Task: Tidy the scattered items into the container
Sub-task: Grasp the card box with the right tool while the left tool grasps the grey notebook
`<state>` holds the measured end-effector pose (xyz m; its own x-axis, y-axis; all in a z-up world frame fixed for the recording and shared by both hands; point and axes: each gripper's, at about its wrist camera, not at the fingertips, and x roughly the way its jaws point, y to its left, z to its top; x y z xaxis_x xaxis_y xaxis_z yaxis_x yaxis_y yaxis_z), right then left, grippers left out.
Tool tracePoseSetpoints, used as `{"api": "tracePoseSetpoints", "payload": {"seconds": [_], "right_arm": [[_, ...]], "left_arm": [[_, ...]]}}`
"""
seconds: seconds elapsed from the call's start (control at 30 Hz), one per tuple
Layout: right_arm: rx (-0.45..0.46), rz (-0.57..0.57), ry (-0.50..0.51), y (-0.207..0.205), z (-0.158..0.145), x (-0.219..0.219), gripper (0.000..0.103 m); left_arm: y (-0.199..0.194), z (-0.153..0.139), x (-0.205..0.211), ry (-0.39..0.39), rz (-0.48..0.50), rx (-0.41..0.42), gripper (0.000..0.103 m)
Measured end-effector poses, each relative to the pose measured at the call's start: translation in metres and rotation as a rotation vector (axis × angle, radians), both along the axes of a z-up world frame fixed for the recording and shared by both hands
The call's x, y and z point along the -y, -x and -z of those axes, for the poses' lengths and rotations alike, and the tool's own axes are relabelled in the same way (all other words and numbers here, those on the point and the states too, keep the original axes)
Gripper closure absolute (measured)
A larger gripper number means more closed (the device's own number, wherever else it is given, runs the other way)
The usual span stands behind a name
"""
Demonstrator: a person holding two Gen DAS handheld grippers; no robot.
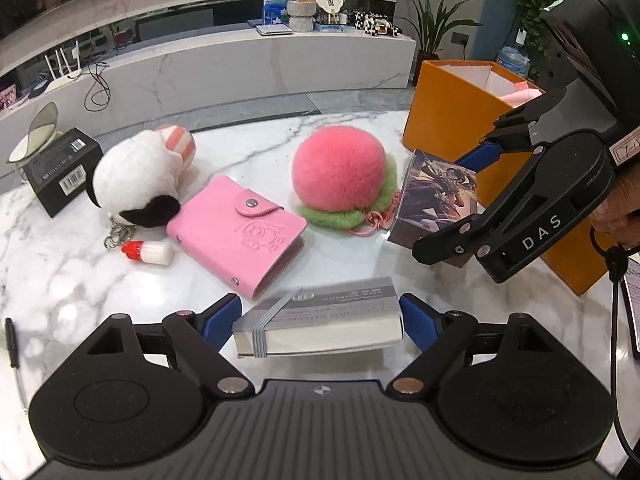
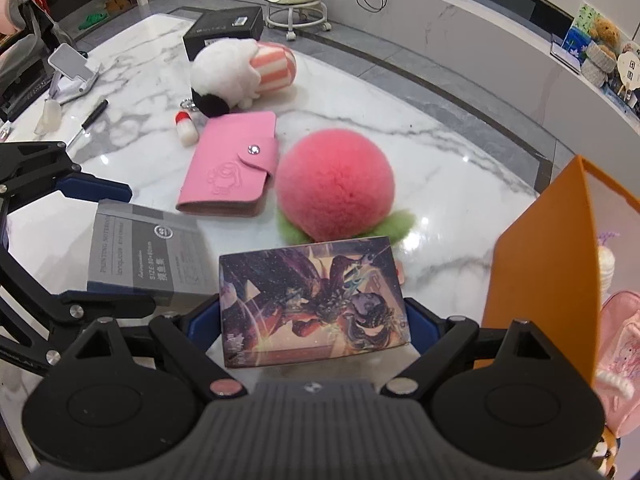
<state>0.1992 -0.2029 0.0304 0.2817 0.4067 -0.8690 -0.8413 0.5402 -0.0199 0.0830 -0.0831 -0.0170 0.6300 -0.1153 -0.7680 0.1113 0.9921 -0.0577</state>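
Observation:
My left gripper [image 1: 320, 312] is shut on a grey banded notebook [image 1: 320, 320], its blue pads pressed on both ends, low over the marble table [image 1: 80, 280]. In the right wrist view the notebook [image 2: 148, 256] sits at the left. My right gripper [image 2: 312, 320] is shut on an illustrated card box [image 2: 316, 304], close to the orange container [image 2: 548, 248]. On the table lie a pink snap wallet [image 1: 236, 232], a pink peach plush [image 1: 340, 176], a white plush with a striped part [image 1: 140, 172] and a small red-and-white capsule [image 1: 150, 252]. The orange container [image 1: 448, 120] holds pink items.
A black carton [image 1: 60, 168] stands at the table's far left. A pen-like tool [image 2: 90, 118] and a phone stand [image 2: 72, 72] lie near the left edge. A stool [image 2: 296, 0] and a long white counter [image 1: 240, 64] stand beyond the table.

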Motion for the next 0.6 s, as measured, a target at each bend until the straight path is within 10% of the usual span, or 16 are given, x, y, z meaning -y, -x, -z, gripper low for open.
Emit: {"api": "tracePoseSetpoints", "payload": {"seconds": [0.6], "right_arm": [[0.088, -0.001, -0.096, 0.017, -0.059, 0.015, 0.011]], "left_arm": [[0.012, -0.069, 0.003, -0.068, 0.002, 0.108, 0.004]]}}
